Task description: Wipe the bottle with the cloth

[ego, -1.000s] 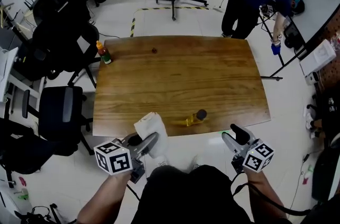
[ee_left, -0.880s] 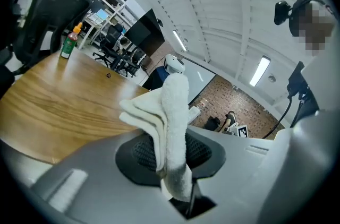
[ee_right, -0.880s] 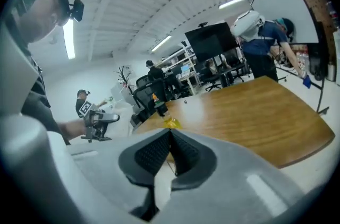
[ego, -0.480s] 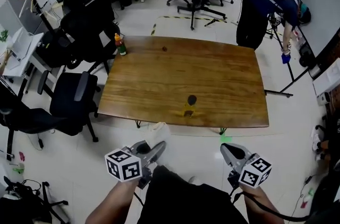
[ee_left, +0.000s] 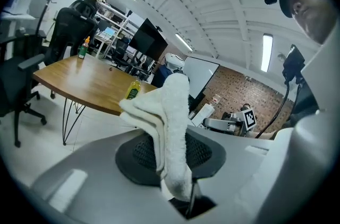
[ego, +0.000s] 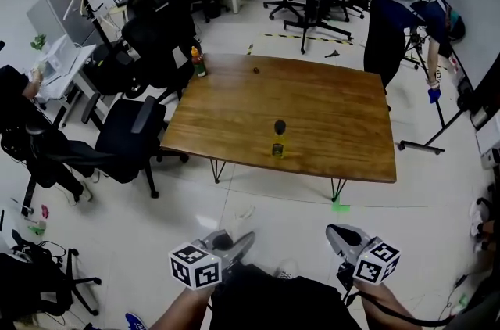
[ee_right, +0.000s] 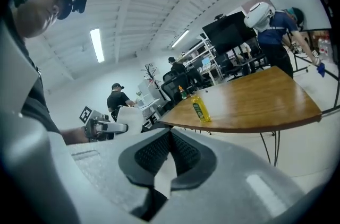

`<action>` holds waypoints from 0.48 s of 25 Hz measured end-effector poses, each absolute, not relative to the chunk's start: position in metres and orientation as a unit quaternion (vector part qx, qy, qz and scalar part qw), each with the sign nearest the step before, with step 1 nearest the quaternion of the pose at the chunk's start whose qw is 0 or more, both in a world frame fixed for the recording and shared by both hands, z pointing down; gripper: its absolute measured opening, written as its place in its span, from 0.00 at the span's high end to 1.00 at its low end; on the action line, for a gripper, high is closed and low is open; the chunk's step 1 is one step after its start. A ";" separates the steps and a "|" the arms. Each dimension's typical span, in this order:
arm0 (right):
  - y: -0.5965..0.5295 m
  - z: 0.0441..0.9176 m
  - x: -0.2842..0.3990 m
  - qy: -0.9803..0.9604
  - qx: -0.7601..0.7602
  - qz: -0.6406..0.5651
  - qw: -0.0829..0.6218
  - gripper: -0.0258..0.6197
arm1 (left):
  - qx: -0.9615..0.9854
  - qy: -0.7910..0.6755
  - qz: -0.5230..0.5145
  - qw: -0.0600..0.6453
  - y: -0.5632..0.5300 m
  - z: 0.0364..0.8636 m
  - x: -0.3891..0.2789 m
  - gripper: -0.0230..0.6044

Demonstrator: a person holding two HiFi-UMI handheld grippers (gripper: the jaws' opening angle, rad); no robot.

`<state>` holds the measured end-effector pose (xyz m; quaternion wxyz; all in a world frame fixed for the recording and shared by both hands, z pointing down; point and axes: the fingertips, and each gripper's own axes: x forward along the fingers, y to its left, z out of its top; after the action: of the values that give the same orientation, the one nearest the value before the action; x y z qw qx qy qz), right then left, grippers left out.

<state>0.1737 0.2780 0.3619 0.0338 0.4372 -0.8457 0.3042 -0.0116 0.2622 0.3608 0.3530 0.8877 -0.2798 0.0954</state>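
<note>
- Bottle: yellow with a dark cap, standing upright on the wooden table near its front edge, well apart from both grippers. Its label is showing dark print too small to read.
- Cloth: white and folded, sticking up from between the left gripper's jaws. Its lower end is disappearing behind the pads.
- Left gripper: clamping the cloth, hanging over the floor short of the table.
- Right gripper: jaws pressing together, empty.
- Marker cubes: showing black-and-white square patterns.
- Second bottle: orange-capped, sitting at the table's far left corner; its label is unreadable.
</note>
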 end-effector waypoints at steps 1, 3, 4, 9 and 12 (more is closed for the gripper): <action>0.281 0.360 0.172 -0.846 0.438 0.303 0.031 0.94 | 0.887 -0.281 0.096 0.353 0.264 0.360 -0.016 0.80; 0.285 0.355 0.169 -0.846 0.441 0.298 0.026 0.94 | 0.885 -0.282 0.093 0.360 0.263 0.358 -0.023 0.80; 0.287 0.352 0.167 -0.845 0.444 0.296 0.024 0.94 | 0.882 -0.281 0.087 0.369 0.261 0.357 -0.026 0.80; 0.297 0.345 0.158 -0.832 0.472 0.291 0.011 0.94 | 0.872 -0.264 0.059 0.408 0.248 0.350 -0.041 0.80; 0.300 0.349 0.148 -0.819 0.495 0.289 0.012 0.94 | 0.882 -0.251 0.065 0.394 0.241 0.343 -0.052 0.80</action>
<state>0.1481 0.3002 0.3486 0.0124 0.4946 -0.8195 0.2893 -0.0521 0.2409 0.3434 0.3938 0.8820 -0.2509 0.0646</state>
